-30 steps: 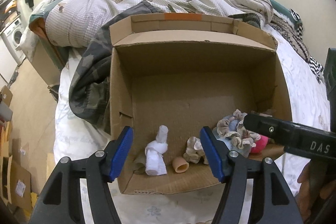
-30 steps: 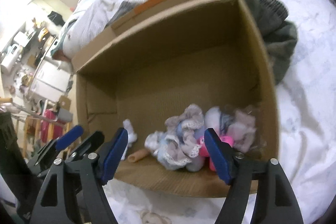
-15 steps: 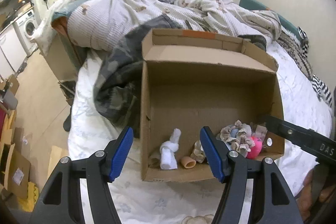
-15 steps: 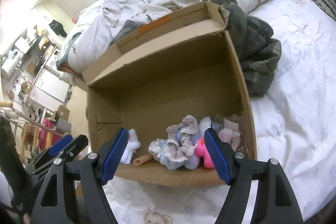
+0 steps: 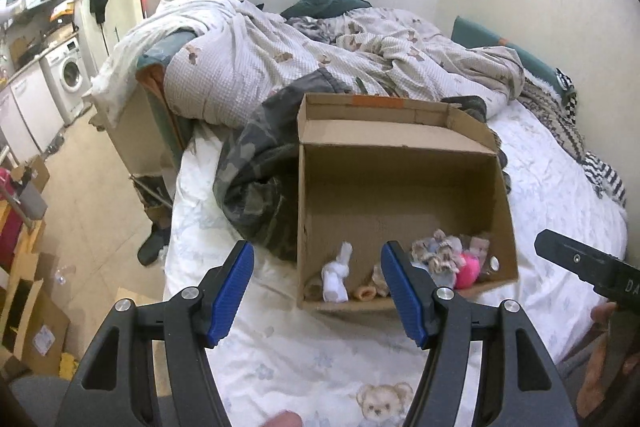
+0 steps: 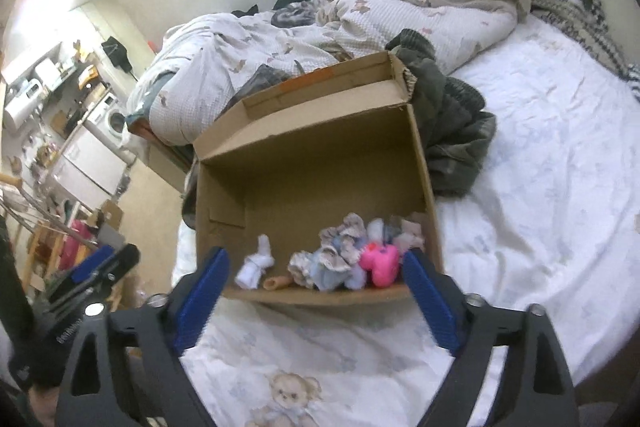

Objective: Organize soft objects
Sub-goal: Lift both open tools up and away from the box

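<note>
Scrunchies (image 6: 340, 251), sock (image 6: 256, 263), pink toy (image 6: 380, 263) heaped in cardboard box (image 6: 224, 199); left gripper (image 5: 317, 293) half-spread, right gripper (image 6: 316, 297) just widened, both empty, apparently sorting finished.

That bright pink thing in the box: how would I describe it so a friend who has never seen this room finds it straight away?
Start at the open cardboard box standing on the white bed sheet. Its contents are heaped along the near wall; look toward the right corner. The pink toy sits there beside frilly pale scrunchies, and it is the only vividly coloured item, everything else being white, beige or pastel.
</note>
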